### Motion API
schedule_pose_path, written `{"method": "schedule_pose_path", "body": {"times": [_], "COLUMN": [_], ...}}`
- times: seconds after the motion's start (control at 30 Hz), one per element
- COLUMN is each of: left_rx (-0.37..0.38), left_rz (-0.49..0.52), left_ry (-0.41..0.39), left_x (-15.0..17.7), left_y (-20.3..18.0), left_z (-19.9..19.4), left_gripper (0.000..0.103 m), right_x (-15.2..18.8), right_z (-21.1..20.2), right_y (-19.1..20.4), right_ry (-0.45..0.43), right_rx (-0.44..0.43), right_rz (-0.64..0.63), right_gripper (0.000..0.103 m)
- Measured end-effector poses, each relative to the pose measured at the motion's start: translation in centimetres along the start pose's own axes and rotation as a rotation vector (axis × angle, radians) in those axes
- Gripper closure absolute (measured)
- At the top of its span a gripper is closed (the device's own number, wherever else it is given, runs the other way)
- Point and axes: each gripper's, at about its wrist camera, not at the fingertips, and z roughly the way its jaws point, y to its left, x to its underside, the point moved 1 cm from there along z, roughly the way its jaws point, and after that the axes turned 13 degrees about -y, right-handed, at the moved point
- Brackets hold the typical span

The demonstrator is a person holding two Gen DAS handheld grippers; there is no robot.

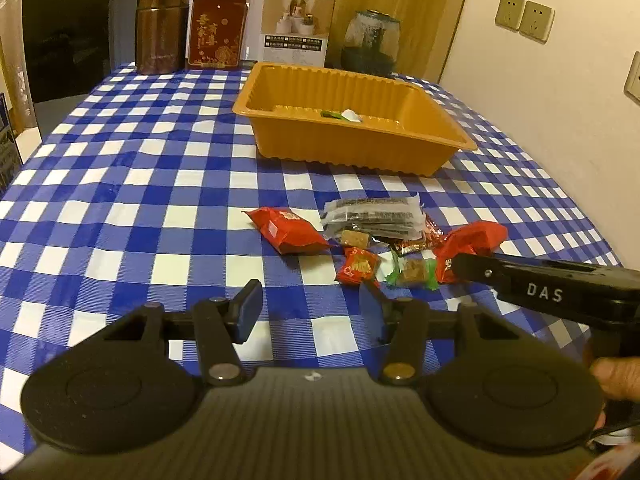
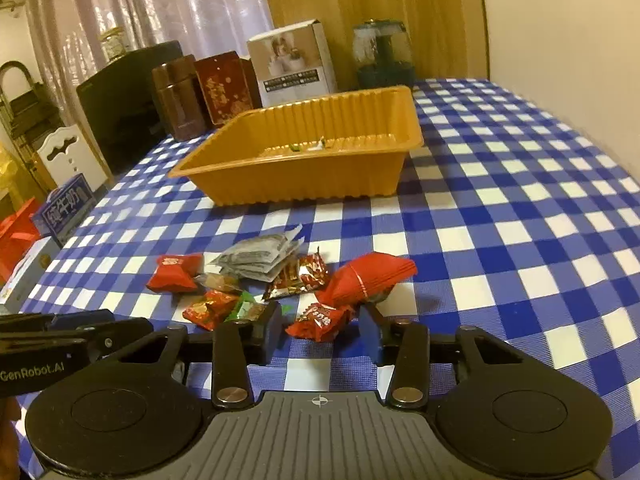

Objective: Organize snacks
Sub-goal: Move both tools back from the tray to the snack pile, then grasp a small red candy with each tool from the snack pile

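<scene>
Closest in, the left gripper (image 1: 310, 308) has its jaws apart with only tablecloth between them, parked just short of the snack pile. The right gripper (image 2: 320, 326) is also apart, straddling a small red crinkly foil snack packet (image 2: 320, 320), though I can't tell if the pads actually touch it, so I wouldn't call it grabbed.

Using the orange ribbed plastic tray (image 1: 440, 128) as the landmark: the heap sits on the near side of it, well apart from its front wall. There's a red pillow-shaped wrapper (image 1: 286, 230), a clear packet of dark strips (image 1: 372, 216), a green-wrapped brown candy (image 1: 412, 274) and a big red foil bag (image 2: 370, 276), plus a few more bits.

Progress, I'd say barely started. The tray holds only a green and white scrap (image 1: 342, 115) on its floor, so nearly everything's left.

Room-wise, the blue and white checked tablecloth (image 1: 140, 184) is wide open left of the tray. Behind the tray stand a brown metal canister (image 1: 162, 28) and a white cardboard box (image 1: 296, 24), with the wall close on the right.
</scene>
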Motion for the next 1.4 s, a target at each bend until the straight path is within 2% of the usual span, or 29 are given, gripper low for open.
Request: {"method": "schedule_pose_path", "body": {"times": [0.3, 0.43, 0.87, 1.23, 1.4], "left_rx": [0.006, 0.010, 0.042, 0.075, 0.069], "left_rz": [0.010, 0.016, 0.086, 0.142, 0.151], "left_ry": [0.021, 0.021, -0.001, 0.018, 0.033], "left_x": [0.6, 0.6, 0.2, 0.4, 0.5], "left_y": [-0.2, -0.4, -2.0, -3.3, -3.4], "left_z": [1.3, 1.9, 4.0, 6.1, 5.5], "left_gripper": [0.053, 0.053, 0.055, 0.078, 0.079], "right_x": [0.5, 0.7, 0.8, 1.0, 0.8], "right_z": [1.7, 1.8, -0.7, -0.4, -0.5], "right_y": [-0.1, 0.1, -0.1, -0.3, -0.2], "right_ry": [0.023, 0.032, 0.027, 0.038, 0.032], "right_rx": [0.008, 0.005, 0.019, 0.020, 0.027], "right_rz": [-0.005, -0.025, -0.016, -0.005, -0.005], "right_gripper": [0.063, 0.081, 0.083, 0.083, 0.083]}}
